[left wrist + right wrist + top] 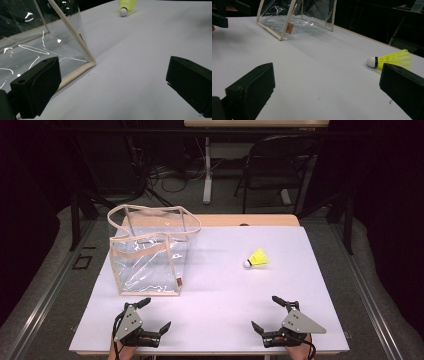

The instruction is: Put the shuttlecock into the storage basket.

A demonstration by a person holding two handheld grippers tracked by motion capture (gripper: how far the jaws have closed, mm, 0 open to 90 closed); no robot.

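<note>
Both the left gripper (152, 314) and right gripper (267, 312) rested at the near edge of the white tabletop (220, 290), jaws spread wide and empty. A yellow shuttlecock (256, 258) lay well apart from the clear tote bag (150, 252).

Yellow shuttlecock (256, 258) on its side; clear tote bag (150, 252) upright, well apart.
</note>
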